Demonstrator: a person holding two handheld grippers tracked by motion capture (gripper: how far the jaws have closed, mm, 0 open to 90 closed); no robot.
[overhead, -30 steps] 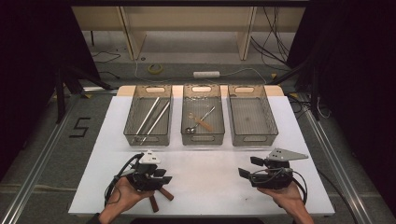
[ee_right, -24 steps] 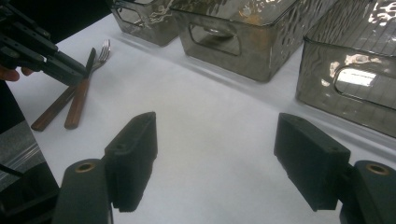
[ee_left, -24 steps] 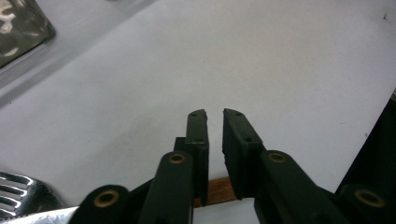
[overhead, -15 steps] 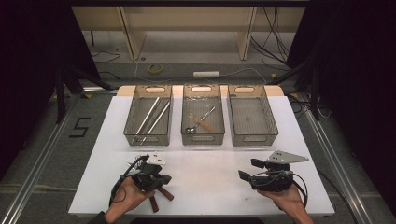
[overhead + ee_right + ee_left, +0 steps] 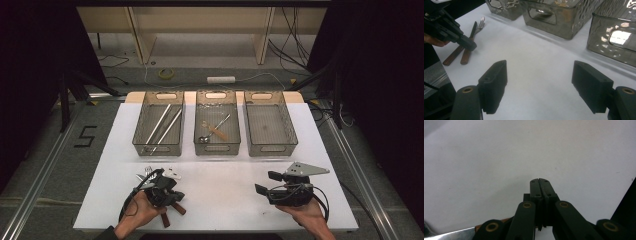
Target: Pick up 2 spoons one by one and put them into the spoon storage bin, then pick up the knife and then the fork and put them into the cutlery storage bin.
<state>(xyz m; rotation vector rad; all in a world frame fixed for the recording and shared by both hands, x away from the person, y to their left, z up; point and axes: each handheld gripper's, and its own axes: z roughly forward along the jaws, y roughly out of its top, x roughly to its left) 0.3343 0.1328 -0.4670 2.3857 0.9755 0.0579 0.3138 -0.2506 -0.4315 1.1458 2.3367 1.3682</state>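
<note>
1. Left gripper (image 5: 162, 192) sits low over the near-left part of the white table (image 5: 225, 195), held in the person's left hand (image 5: 140, 217). In the left gripper view its jaws are fully closed, pads meeting, with nothing between them.
2. The jaws have just been closing; no item was caught.
3. Fork (image 5: 480, 23) and knife (image 5: 471, 32), both with brown wooden handles, lie side by side on the table right at the left gripper. In the right gripper view the closed tips rest at or just above the knife; cannot tell if they touch.
4. Knife blade and handle end show at the bottom-left corner of the left gripper view (image 5: 454, 233), beside the jaws, not in them.
5. Right gripper (image 5: 280, 192) is over the near-right part of the table in the right hand (image 5: 305, 215), jaws wide open, empty, bare table beneath.
6. Three clear bins along the far side: left bin (image 5: 142, 142) holds long metal rods, middle bin (image 5: 200, 120) holds a spoon (image 5: 212, 130) and a wooden-handled piece, right bin (image 5: 287, 130) looks empty.
</note>
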